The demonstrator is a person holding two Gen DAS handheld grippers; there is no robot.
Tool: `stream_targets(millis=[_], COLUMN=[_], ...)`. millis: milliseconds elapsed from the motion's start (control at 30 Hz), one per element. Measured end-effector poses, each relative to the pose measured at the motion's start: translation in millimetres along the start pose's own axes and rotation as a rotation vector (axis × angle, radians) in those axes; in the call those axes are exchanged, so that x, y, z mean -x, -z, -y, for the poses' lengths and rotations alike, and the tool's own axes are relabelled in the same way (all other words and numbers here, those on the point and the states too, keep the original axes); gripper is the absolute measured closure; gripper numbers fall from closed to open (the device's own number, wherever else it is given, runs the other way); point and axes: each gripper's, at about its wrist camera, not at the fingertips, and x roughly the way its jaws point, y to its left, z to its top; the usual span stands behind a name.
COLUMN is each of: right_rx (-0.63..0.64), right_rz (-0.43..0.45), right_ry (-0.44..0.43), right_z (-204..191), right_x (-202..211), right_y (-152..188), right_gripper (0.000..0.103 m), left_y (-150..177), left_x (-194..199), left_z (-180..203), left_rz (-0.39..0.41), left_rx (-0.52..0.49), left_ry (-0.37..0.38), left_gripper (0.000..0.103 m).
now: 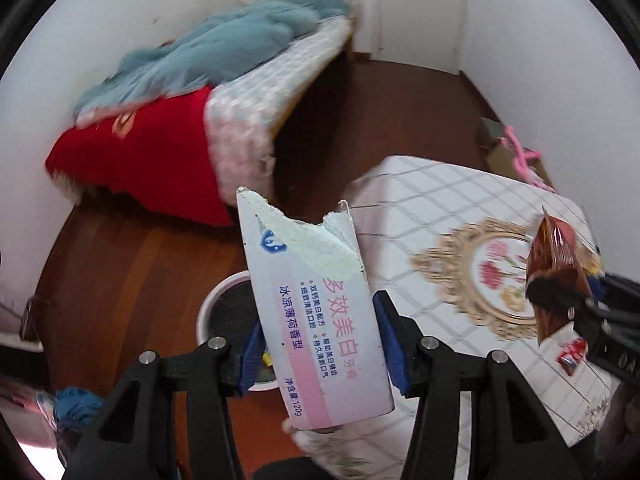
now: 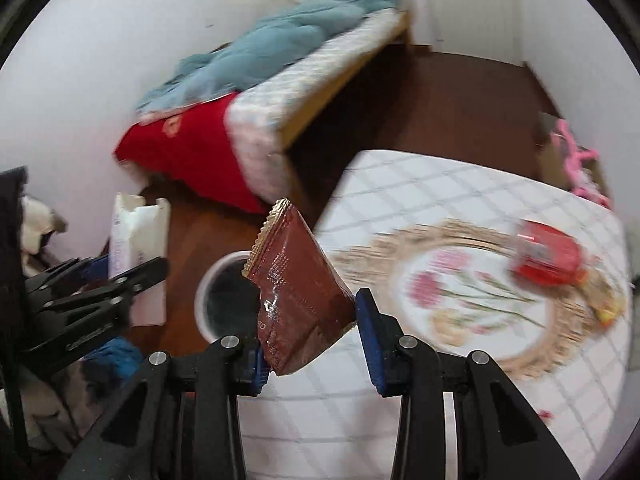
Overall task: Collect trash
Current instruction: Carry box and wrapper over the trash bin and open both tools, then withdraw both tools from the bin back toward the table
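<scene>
Between left fingers: torn toothpaste box [image 1: 316,312], clamped by left gripper [image 1: 320,346], upright, tilted.
Between right fingers: brown wrapper [image 2: 298,292], touching both blue pads of right gripper [image 2: 316,338], seemingly pinched.
Beyond both fingertips: white bin [image 2: 224,296] on wooden floor [image 1: 132,264].
Right of fingers: patterned tablecloth [image 2: 460,208]; blurred red packet [image 2: 548,254] on it.

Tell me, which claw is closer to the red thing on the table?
Right. The right claw, holding a brown wrapper, is over the table's edge, near the red thing. The left claw is off past that edge, above the floor.
</scene>
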Motion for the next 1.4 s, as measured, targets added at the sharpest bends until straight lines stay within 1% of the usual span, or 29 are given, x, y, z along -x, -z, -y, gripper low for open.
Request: stream_targets(millis=[100, 167, 233, 300, 400, 467, 533, 567, 600, 633, 667, 733, 767, 833, 867, 900, 933, 967, 1000, 1033, 1067, 1200, 1267, 1400], right_rx=[0.019, 0.036, 0.039, 0.04, 0.038, 0.042, 0.038, 0.041, 0.042, 0.039, 0.04, 0.041, 0.043, 0.042, 0.037, 0.032, 0.03, 0.026, 0.027, 0.031, 0.042, 0.08, 0.104, 0.134], right_rz=[-0.049, -0.099, -0.15, -0.205, -0.3, -0.338, -0.376, -0.389, -0.403, -0.417, -0.432, -0.456, -0.464, -0.489, -0.498, -0.505, -0.509, -0.51, -0.512, -0.512, -0.507, -0.491, -0.469, -0.438], right_ry=[-0.057, -0.076, -0.086, -0.087, -0.075, -0.063, -0.052, -0.044, -0.038, -0.038, -0.038, -0.033, -0.032, -0.025, -0.027, -0.027, -0.025, -0.027, -0.025, -0.018, -0.002, 0.032, 0.054, 0.094], right_z=[-40.8, -68.3, -84.8, -97.0, -111.6, -117.9, -122.3, -123.7, -126.0, -128.0, -130.2, -136.2, -133.9, -135.3, -135.5, -135.6, -134.5, -135.0, -135.4, -134.8, -135.3, -137.5, -141.4, -149.2], right_x=[-41.2, -81.4, -119.9, -160.2, -227.0, -255.6, -286.2, -297.1, -309.8, -322.3, -335.3, -356.8, -362.6, -379.7, -387.2, -392.2, -397.6, -401.3, -402.7, -403.1, -402.0, -392.4, -384.5, -364.6], right_y=[-9.0, -13.1, -13.4, -12.3, -10.8, -9.8, -9.1, -9.3, -10.3, -10.9, -12.7, -15.0, -14.7, -14.0, -13.5, -11.0, -11.5, -11.3, -10.3, -10.1, -9.1, -7.8, -7.2, -6.4], right_gripper=[0.063, 0.063, 0.063, 0.063, 0.064, 0.064, 0.064, 0.064, 0.064, 0.064, 0.064, 0.063, 0.062, 0.049, 0.048, 0.044, 0.033, 0.026, 0.011, 0.0, 0.0, 0.0, 0.0, 0.0], left_y=[-0.3, 1.7, 4.6, 4.5, 1.5, -1.0, -2.2, -0.9, 0.4, 2.6, 5.5, 11.3, 15.0, 25.0, 28.4, 34.5, 38.4, 43.1, 47.3, 52.0, 57.2, 72.5, 76.9, 82.3], left_x=[-29.5, -52.5, -78.7, -104.1, -143.3, -169.8, -190.4, -196.0, -203.1, -208.9, -213.6, -221.0, -223.4, -225.8, -226.2, -224.1, -221.3, -218.2, -214.6, -210.3, -205.7, -190.6, -183.6, -169.0], left_z=[-55.1, -88.1, -117.7, -138.2, -161.7, -174.9, -184.9, -188.4, -193.3, -198.3, -203.5, -210.9, -213.9, -220.1, -223.1, -225.9, -228.1, -229.6, -230.4, -230.7, -230.4, -225.5, -222.2, -216.8], left_rz=[-0.056, -0.098, -0.133, -0.173, -0.244, -0.287, -0.317, -0.324, -0.336, -0.343, -0.345, -0.361, -0.369, -0.378, -0.379, -0.372, -0.36, -0.346, -0.335, -0.325, -0.32, -0.32, -0.32, -0.313], left_rx=[0.092, 0.158, 0.222, 0.255, 0.299, 0.337, 0.368, 0.38, 0.395, 0.413, 0.427, 0.432, 0.428, 0.422, 0.419, 0.419, 0.419, 0.414, 0.407, 0.404, 0.404, 0.399, 0.39, 0.388], left_ry=[0.021, 0.048, 0.059, 0.071, 0.138, 0.174, 0.186, 0.184, 0.174, 0.167, 0.162, 0.114, 0.088, 0.032, 0.007, -0.028, -0.055, -0.092, -0.131, -0.166, -0.187, -0.211, -0.231, -0.233], left_gripper=[0.056, 0.056, 0.055, 0.055, 0.053, 0.053, 0.052, 0.051, 0.047, 0.034, 0.018, 0.0, 0.0, 0.0, 0.0, 0.0, 0.0, 0.0, 0.0, 0.0, 0.0, 0.0, 0.0, 0.0])
